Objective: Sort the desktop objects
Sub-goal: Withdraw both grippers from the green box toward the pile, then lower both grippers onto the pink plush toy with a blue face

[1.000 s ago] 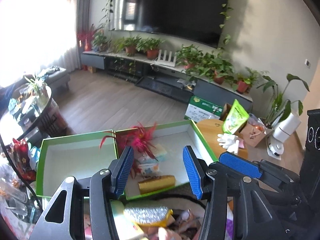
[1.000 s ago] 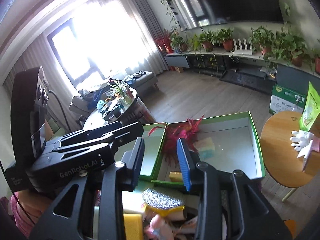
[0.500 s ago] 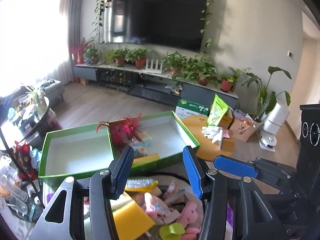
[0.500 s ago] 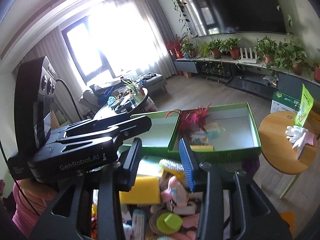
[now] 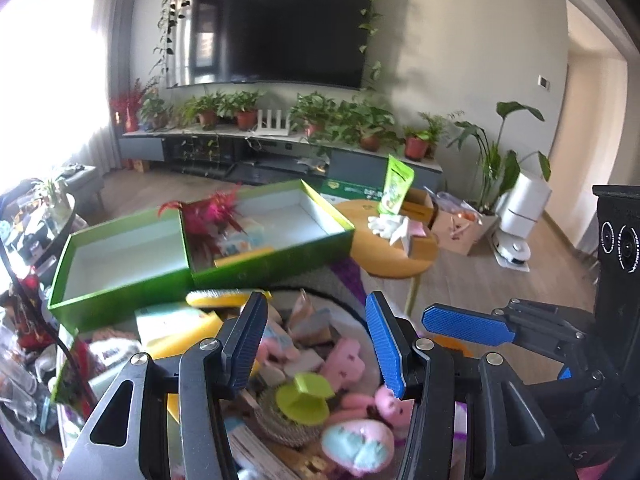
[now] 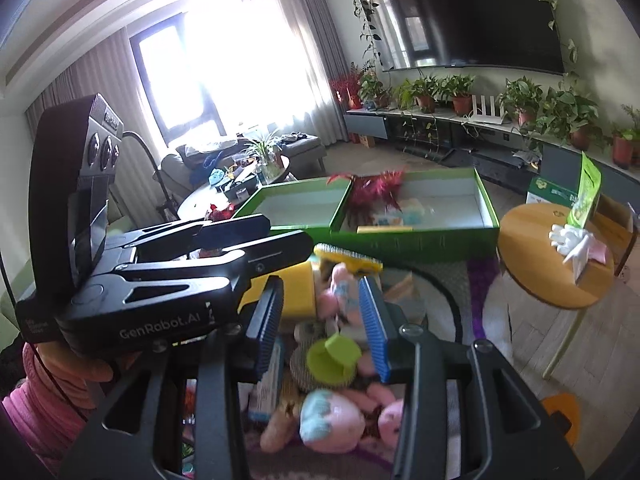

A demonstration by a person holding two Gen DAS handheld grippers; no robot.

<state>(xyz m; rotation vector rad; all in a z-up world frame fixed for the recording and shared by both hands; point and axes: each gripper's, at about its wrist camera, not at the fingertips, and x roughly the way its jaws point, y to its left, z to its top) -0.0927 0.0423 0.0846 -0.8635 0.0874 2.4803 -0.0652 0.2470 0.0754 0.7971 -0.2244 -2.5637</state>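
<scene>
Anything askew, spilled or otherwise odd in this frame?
Mostly clutter: small toys and sponges lie heaped in a jumbled pile in front of the two green boxes. The red feathery item straddles the boxes' shared wall, sticking out. Nothing looks damaged.

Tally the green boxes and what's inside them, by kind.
Green boxes: 2, left box and right box
Red feathery decoration: 1
Gold bar: 1
Pale packets: blurred, cannot count
Total clearly countable: 4

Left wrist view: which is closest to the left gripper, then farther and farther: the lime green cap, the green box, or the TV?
1. Lime green cap, right below the left gripper.
2. Green box, straight ahead past the pile.
3. TV, on the far wall.
</scene>
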